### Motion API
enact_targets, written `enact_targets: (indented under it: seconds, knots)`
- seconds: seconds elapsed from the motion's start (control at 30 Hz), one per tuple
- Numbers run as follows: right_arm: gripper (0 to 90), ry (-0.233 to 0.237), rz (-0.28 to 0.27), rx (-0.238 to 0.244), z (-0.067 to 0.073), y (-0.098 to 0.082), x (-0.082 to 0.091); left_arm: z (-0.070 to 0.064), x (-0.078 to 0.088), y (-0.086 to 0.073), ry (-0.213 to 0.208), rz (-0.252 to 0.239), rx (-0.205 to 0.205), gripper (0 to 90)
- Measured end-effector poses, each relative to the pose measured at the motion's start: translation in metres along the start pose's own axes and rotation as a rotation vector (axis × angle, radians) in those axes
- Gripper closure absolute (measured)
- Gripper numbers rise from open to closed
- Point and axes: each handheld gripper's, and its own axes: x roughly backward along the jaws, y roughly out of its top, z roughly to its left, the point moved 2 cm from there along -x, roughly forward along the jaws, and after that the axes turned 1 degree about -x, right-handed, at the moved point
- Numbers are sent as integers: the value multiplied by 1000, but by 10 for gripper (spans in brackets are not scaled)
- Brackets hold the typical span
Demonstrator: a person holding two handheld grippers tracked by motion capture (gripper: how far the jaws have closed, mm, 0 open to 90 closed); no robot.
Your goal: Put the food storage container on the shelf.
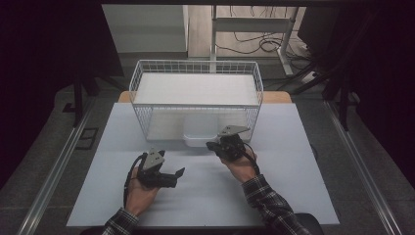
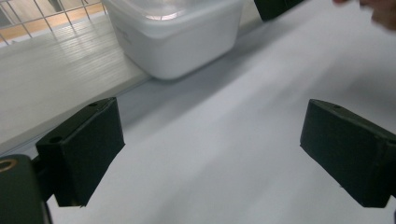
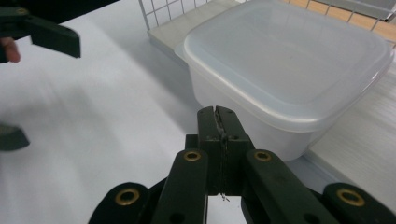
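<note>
Left gripper (image 1: 177, 172): jaws spread wide, nothing between the pads, only bare white table (image 1: 205, 196) under them. Right gripper (image 3: 217, 116): fingers pressed together, gripping nothing. White plastic container (image 3: 285, 70), lid on, sits right in front of the right fingertips, very close; whether they touch its wall I can't tell. It rests on the bottom shelf of the wire basket rack (image 1: 195, 88), its front poking out past the shelf edge. From the left gripper view the container (image 2: 177, 37) lies ahead and left of the open jaws, well apart from them.
</note>
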Motion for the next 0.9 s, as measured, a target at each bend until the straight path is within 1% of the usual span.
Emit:
enact_targets:
  seconds: [0.1, 0.13, 0.17, 0.2, 0.3, 0.4, 0.43, 0.57, 0.63, 0.77, 0.9]
  knots:
    - [890, 3, 8, -3, 0, -2, -3, -3, 1, -3, -6, 2, 8, 71]
    - [889, 5, 11, -2, 0, -3, -4, -4, 3, -7, -15, -5, 23, 73]
    - [889, 5, 11, -2, 0, -3, -4, -4, 3, -7, -15, -5, 23, 74]
    - [890, 7, 15, 2, 0, -4, -7, -4, 4, -11, -27, -8, 38, 74]
    - [890, 6, 20, 6, -1, -3, -11, -3, 5, -13, -36, -7, 43, 73]
    - [890, 2, 23, 3, -2, -3, -16, 1, 10, -16, -46, -15, 69, 72]
    - [890, 2, 23, 3, -2, -3, -16, 1, 10, -16, -46, -15, 69, 72]
    - [890, -11, 33, 6, -4, -1, -27, 4, 12, -19, -46, -13, 91, 69]
    - [890, -10, 34, -5, -5, 0, -32, 5, 13, -19, -40, -16, 91, 69]
    - [890, -31, 34, 8, -6, 2, -37, 5, 14, -18, -30, -30, 87, 71]
    - [890, -46, 33, 7, -9, 5, -41, 5, 14, -18, -29, -34, 77, 73]
